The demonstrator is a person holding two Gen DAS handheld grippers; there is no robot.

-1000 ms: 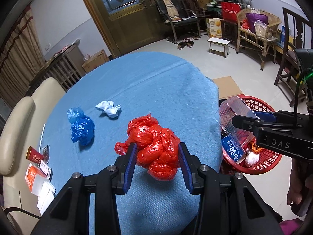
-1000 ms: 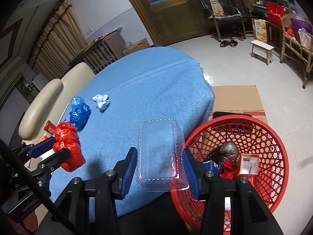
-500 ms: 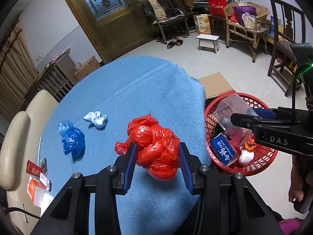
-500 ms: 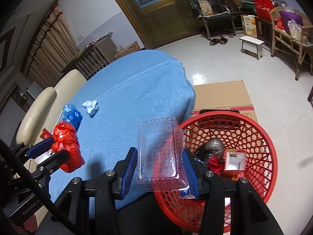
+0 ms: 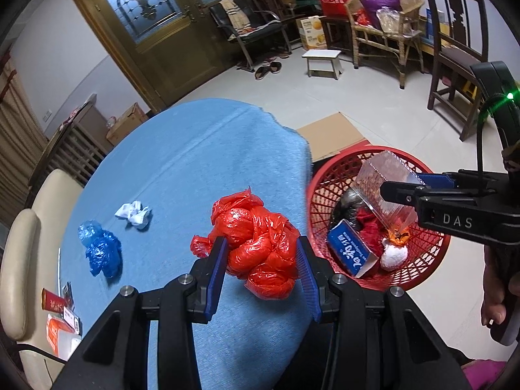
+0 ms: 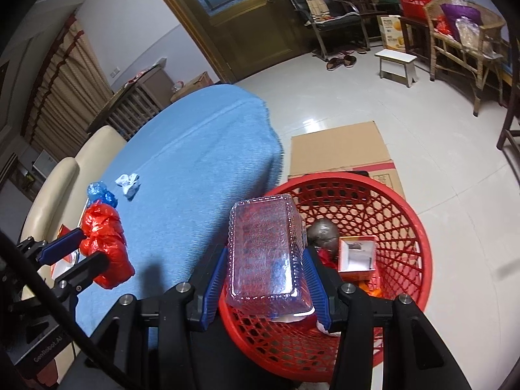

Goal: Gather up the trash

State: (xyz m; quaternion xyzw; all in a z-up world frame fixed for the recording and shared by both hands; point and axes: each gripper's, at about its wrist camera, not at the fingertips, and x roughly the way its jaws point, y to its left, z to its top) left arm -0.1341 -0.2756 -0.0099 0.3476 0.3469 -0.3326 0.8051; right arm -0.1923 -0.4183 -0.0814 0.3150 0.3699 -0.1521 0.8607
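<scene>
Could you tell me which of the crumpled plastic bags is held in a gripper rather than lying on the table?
The red plastic bag: the left gripper is closed on it above the blue tablecloth. The blue plastic bag lies loose on the cloth, ungripped.

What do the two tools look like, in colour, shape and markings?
Both are black frames with silver bolts and two fingers lined with ribbed blue pads. The right tool bears white letters "DAS", a green light and a black cable. The left tool shows white lettering on its side in the right view.

Open basket (image 6: 419, 243) mouth beside table (image 6: 195, 149)
</scene>
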